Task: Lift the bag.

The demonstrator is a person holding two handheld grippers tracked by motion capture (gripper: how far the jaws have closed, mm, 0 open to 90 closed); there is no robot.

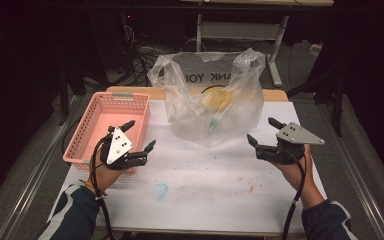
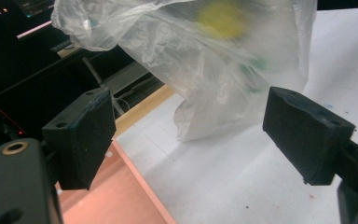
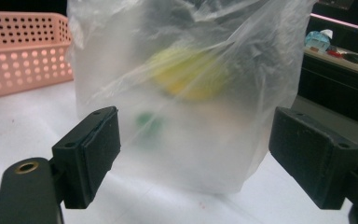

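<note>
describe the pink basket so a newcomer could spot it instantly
Start at the white table. At its far left corner, left of the clear plastic bag, sits the pink basket. It alone is rigid, rectangular and perforated with small holes.

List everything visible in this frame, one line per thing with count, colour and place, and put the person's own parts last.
plastic bag: one, clear with dark lettering, standing at the far middle of the table, handles up
yellow item: one, yellow, inside the bag, blurred through the plastic
green item: one, green, low inside the bag, too blurred to identify
basket: one, pink, perforated, on the table's left side
table: one, white top with faint blue and red smudges, wooden far edge
left gripper: one, black, fingers apart, over the basket's near right corner
right gripper: one, black, fingers apart, right of the bag, touching nothing
sleeves: two, dark blue, at the bottom edge
</note>
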